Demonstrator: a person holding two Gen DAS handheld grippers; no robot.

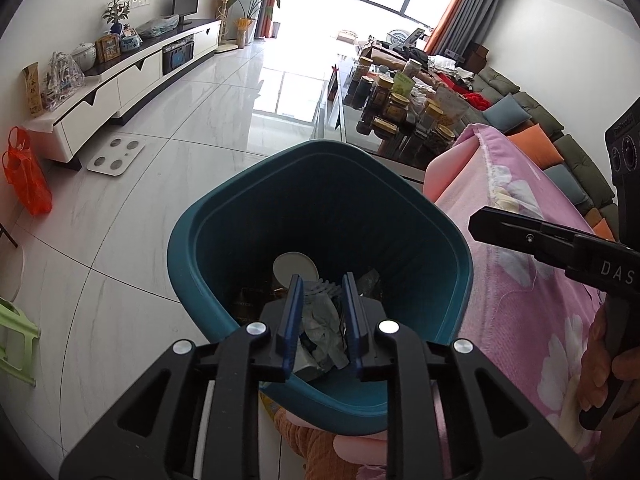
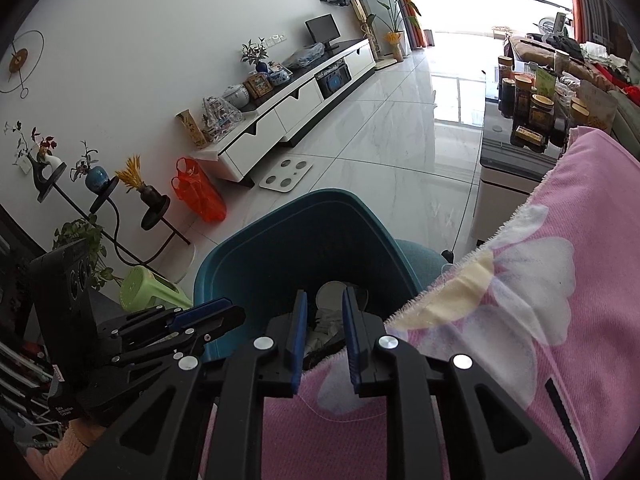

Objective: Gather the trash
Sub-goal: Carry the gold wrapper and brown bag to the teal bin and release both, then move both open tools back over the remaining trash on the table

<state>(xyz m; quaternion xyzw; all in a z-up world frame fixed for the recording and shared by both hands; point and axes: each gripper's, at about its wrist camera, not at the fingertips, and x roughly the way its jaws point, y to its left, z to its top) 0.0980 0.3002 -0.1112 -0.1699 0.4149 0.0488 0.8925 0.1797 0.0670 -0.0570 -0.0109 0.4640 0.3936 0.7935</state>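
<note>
Left gripper (image 1: 322,312) parted and empty, poised above teal trash bin (image 1: 248,216) holding crumpled paper (image 1: 320,320) directly below. Right gripper (image 2: 325,330) likewise parted, empty, over pink blanket (image 2: 540,300), bin just ahead.

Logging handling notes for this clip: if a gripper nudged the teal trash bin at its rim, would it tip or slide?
The teal trash bin looks like thin plastic, holding only crumpled paper and a white lid, so probably light. On the glossy tile floor it would likely slide; a push at the rim might tip it.
</note>
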